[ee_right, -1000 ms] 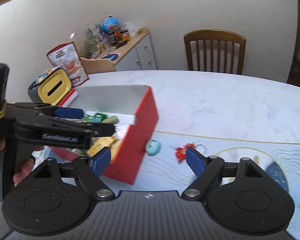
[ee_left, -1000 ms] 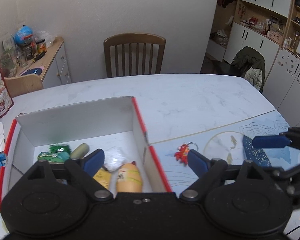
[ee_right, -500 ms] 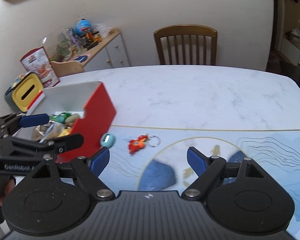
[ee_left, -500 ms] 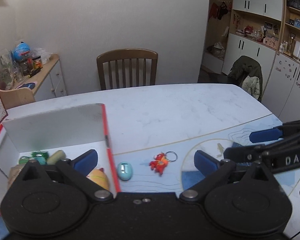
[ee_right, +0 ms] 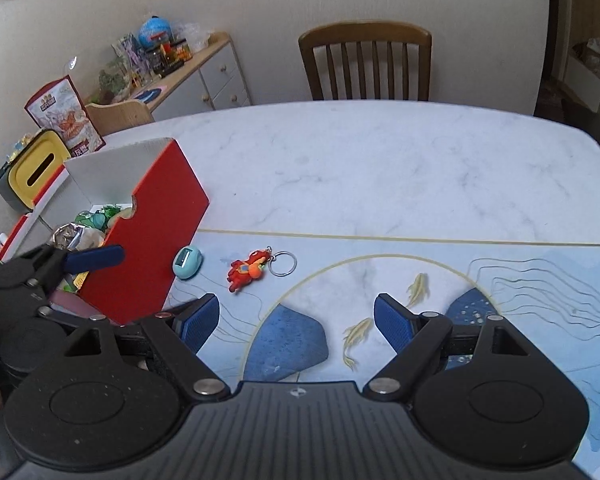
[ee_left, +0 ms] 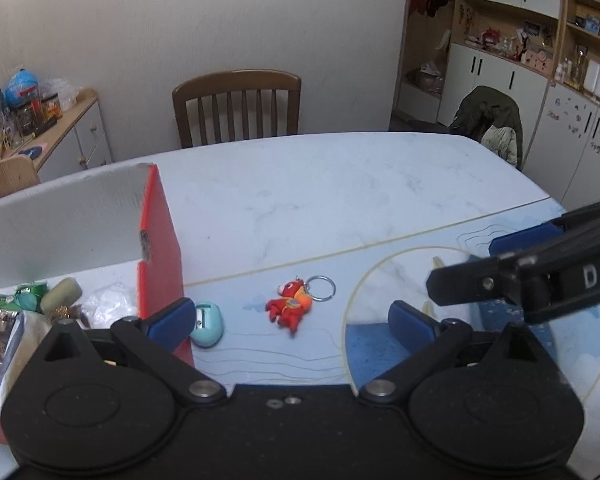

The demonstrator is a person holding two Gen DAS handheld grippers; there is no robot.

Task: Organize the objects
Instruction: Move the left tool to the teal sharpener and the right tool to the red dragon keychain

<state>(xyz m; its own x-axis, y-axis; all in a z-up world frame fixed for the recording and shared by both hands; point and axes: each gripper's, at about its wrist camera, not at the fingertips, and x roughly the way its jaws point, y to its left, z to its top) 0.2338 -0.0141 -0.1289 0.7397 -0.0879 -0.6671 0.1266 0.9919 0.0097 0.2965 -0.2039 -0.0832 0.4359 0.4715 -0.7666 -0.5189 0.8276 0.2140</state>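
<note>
- Red cardboard box point(ee_right: 148, 236) with a white inside stands at the left of the surface point(ee_right: 380, 168), open on top, holding wrapped snacks and small items.
- Left tool point(ee_left: 290, 320) hovers by the box's near right corner, its blue pads spread wide, holding nothing.
- Just right of the box lies a teal pencil sharpener point(ee_right: 187, 263), then, close by but apart from it, a red keychain figure point(ee_right: 247, 270) with a metal ring.
- Right tool point(ee_right: 296, 320) hangs over the blue printed mat point(ee_right: 520, 280), spread and empty.
</note>
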